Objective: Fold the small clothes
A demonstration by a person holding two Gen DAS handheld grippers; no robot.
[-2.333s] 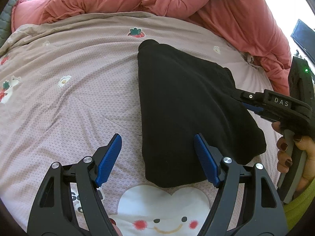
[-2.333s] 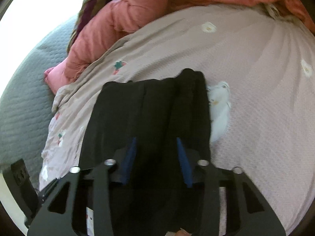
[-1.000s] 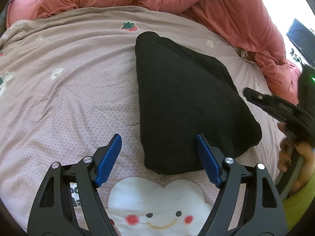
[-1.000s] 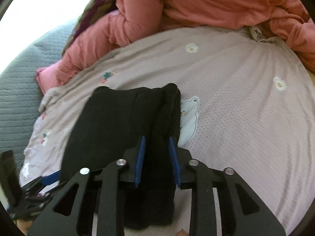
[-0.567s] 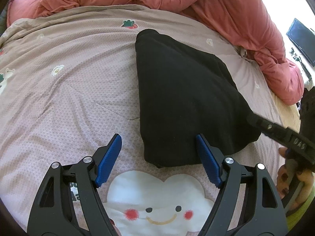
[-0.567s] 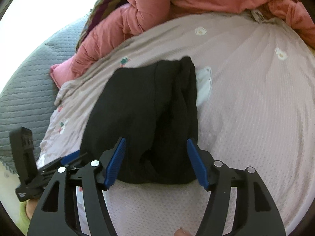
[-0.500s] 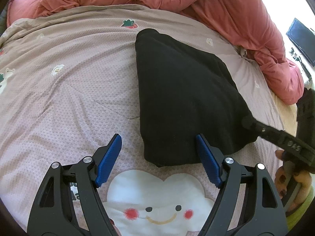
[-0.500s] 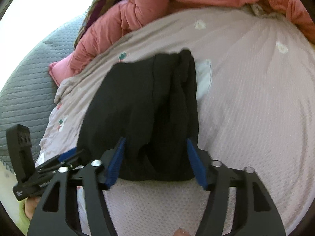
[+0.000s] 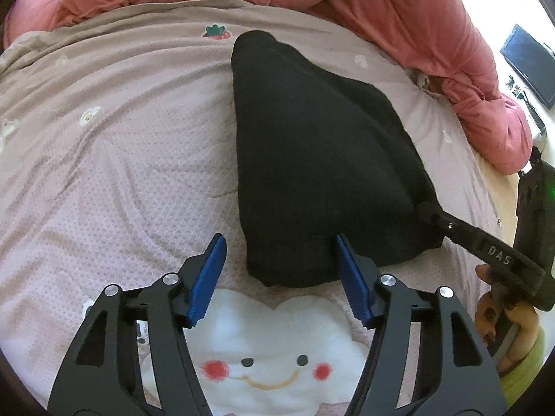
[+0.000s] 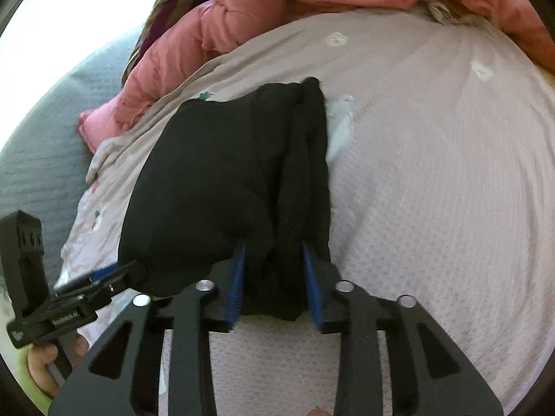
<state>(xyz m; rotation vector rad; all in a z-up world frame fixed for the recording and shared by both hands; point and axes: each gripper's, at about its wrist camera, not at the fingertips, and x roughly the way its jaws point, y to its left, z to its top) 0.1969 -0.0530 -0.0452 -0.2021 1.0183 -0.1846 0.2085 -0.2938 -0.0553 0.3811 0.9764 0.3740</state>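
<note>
Black folded garment point(image 9: 312, 159) lies mid pink bedsheet point(image 9: 114, 173), w/ right gripper point(image 10: 274, 277) jaws just closing, blue pads pinching its near right hem, left gripper point(image 9: 279, 270) jaws just narrowing but not clamped, straddling near left corner, pink duvet point(image 9: 399, 10) far side.

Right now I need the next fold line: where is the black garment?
The black garment lies mid-bed on the pink sheet, just beyond the cloud print, with the red duvet behind it.

"DAS" in white on black arm of right tongs point(image 9: 430, 213); left-tongs lettering unreadable.
</note>
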